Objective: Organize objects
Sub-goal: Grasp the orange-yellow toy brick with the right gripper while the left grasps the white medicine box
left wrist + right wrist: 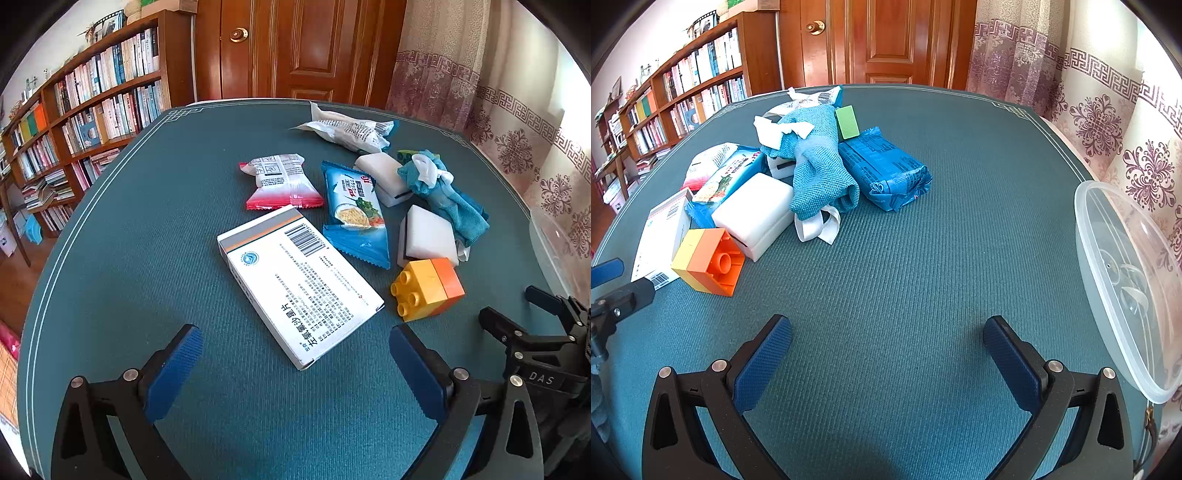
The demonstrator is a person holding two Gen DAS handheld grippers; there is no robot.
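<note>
A heap of objects lies on the green table mat (147, 229). In the left wrist view, a white medicine box (295, 288) lies just ahead of my open, empty left gripper (295, 347). Beyond it are a red snack pack (280, 181), a blue noodle pack (354, 210), white sponges (428, 236), a teal cloth (443, 192), a yellow-orange brick (428, 288) and a white pack (347, 129). My right gripper (886, 339) is open and empty over bare mat, with the brick (709, 262), sponge (753, 214), cloth (816, 162), a blue pack (886, 166) and a green block (847, 122) ahead left.
A clear plastic container (1123, 273) stands at the table's right edge. Curtains (1108, 110) hang to the right, a wooden door (886, 40) is behind the table, and bookshelves (81, 122) stand to the left. The right gripper's body (535, 339) shows at the left view's right side.
</note>
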